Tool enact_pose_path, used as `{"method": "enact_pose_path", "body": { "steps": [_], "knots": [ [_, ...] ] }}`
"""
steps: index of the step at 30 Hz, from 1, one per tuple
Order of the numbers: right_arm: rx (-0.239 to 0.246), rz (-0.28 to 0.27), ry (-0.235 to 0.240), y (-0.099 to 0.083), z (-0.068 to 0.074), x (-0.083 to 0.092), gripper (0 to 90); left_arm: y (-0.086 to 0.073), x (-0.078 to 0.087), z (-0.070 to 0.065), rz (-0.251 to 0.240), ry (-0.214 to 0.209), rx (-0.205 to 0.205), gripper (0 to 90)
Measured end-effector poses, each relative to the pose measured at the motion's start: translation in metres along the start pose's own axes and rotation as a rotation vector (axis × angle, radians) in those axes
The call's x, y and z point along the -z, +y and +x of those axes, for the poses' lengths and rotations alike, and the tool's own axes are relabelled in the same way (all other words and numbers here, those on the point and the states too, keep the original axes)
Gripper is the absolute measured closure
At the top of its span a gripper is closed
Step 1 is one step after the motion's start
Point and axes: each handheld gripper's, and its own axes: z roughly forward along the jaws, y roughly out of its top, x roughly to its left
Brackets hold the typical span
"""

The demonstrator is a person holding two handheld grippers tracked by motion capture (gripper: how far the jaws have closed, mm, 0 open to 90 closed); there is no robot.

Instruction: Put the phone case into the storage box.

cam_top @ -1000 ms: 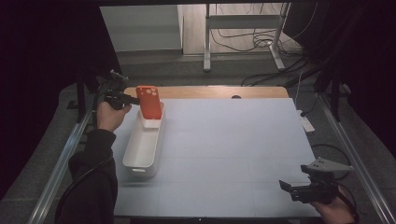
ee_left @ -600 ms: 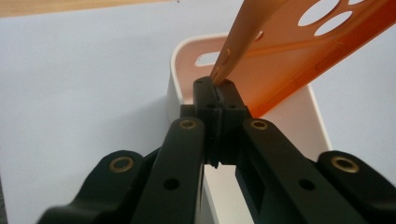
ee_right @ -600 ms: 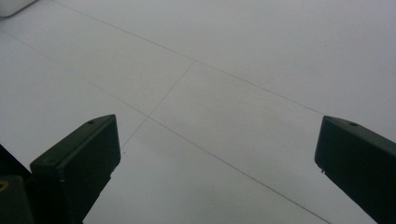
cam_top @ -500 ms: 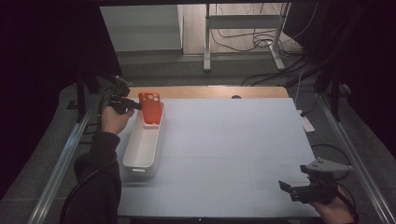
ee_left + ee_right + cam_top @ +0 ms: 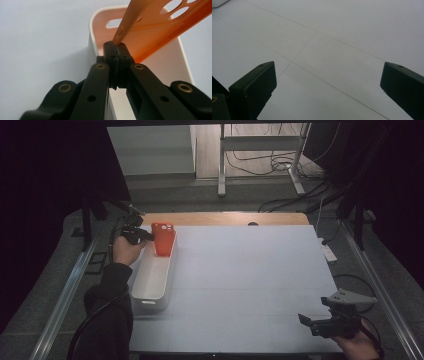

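An orange phone case with camera cut-outs stands nearly upright in the far end of a long white bin at the table's left side. My left gripper reaches it from the left and is shut on its edge. In the left gripper view the jaws pinch the thin rim of the orange case at their tips, above the white bin. My right gripper rests near the front right corner, open. In the right gripper view its jaws stand wide apart over the bare white table.
The white table top has a wooden strip along its far edge, where a small dark object lies. A white power strip sits at the right edge. Metal rails run along both sides of the table.
My left hand has come down and slightly nearer with the orange case, so its lower end now sits inside the bin. The right hand has not moved.
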Motion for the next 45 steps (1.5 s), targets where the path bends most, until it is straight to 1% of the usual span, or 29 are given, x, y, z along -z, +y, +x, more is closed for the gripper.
{"method": "enact_pose_path", "body": {
  "steps": [3,5,9,10,11,12,13,14,16,18,19,20,21,22,24,27,30,33,36,37,41,42,43,44,45],
  "knots": [
    [-0.001,0.000,0.001,0.000,0.000,0.000,0.5,0.000,0.000,0.000,-0.001,-0.001,0.001,87.9],
    [0.000,-0.002,0.002,0.000,0.000,0.000,0.4,0.000,-0.001,0.000,-0.011,-0.003,-0.001,87.0],
    [0.002,-0.006,0.002,0.000,0.000,0.000,0.5,0.000,0.002,-0.001,-0.043,-0.010,-0.016,78.6],
    [0.002,-0.006,0.002,0.000,0.000,0.000,0.5,0.000,0.002,-0.001,-0.043,-0.010,-0.016,77.4],
    [0.001,-0.006,0.002,0.000,0.000,0.000,0.5,0.000,0.003,-0.002,-0.055,-0.011,-0.018,77.4],
    [0.002,-0.006,0.002,0.000,0.000,0.000,0.5,0.000,0.005,-0.003,-0.063,-0.009,-0.028,73.8],
    [0.002,-0.006,0.002,0.000,0.000,0.000,0.5,0.000,0.005,-0.003,-0.063,-0.009,-0.028,72.2],
    [0.002,-0.006,0.002,0.000,0.000,0.000,0.4,-0.001,0.007,-0.003,-0.074,-0.011,-0.037,72.2],
    [0.003,-0.005,0.003,0.000,0.000,0.000,0.5,-0.001,0.007,-0.004,-0.082,-0.014,-0.043,66.3],
    [0.004,-0.005,0.002,0.000,0.001,0.000,0.5,-0.003,0.008,-0.005,-0.093,-0.010,-0.060,61.3],
    [0.004,-0.005,0.002,0.000,0.001,0.000,0.5,-0.003,0.008,-0.005,-0.097,-0.008,-0.069,61.3],
    [0.004,-0.005,0.002,0.000,0.001,0.000,0.5,-0.004,0.008,-0.005,-0.108,-0.015,-0.078,57.5],
    [0.004,-0.004,0.003,0.000,0.001,0.000,0.5,-0.005,0.008,-0.006,-0.116,-0.015,-0.082,52.4],
    [0.004,-0.004,0.003,0.000,0.001,0.000,0.5,-0.005,0.008,-0.006,-0.121,-0.008,-0.092,49.2],
    [0.005,-0.004,0.002,0.000,0.001,0.000,0.4,-0.006,0.008,-0.006,-0.139,-0.013,-0.102,40.7],
    [0.006,-0.001,0.000,0.000,0.001,0.000,0.5,-0.008,0.009,-0.006,-0.152,-0.010,-0.117,26.8],
    [0.008,-0.001,0.001,0.000,0.001,0.000,0.5,-0.009,0.010,-0.006,-0.160,-0.022,-0.118,18.8],
    [0.005,-0.002,0.003,0.000,0.001,0.000,0.5,-0.011,0.010,-0.006,-0.158,-0.028,-0.130,11.0],
    [0.007,-0.001,0.000,0.000,0.001,0.000,0.5,-0.013,0.011,-0.007,-0.154,-0.038,-0.151,6.6],
    [0.007,-0.001,0.000,0.000,0.001,0.000,0.5,-0.013,0.011,-0.007,-0.152,-0.041,-0.155,6.6],
    [0.007,-0.002,-0.001,0.000,0.001,0.000,0.4,-0.016,0.013,-0.010,-0.169,-0.082,-0.181,1.6],
    [0.006,-0.001,-0.001,0.000,0.001,0.000,0.4,-0.016,0.014,-0.012,-0.175,-0.085,-0.194,0.5],
    [0.006,-0.001,-0.001,0.000,0.001,0.000,0.4,-0.016,0.014,-0.012,-0.175,-0.085,-0.194,0.0],
    [0.006,-0.001,-0.002,0.000,0.001,0.000,0.4,-0.017,0.015,-0.015,-0.180,-0.081,-0.208,0.0],
    [0.006,-0.001,-0.002,0.000,0.001,0.000,0.4,-0.017,0.015,-0.015,-0.180,-0.081,-0.208,0.0]
  ]
}}
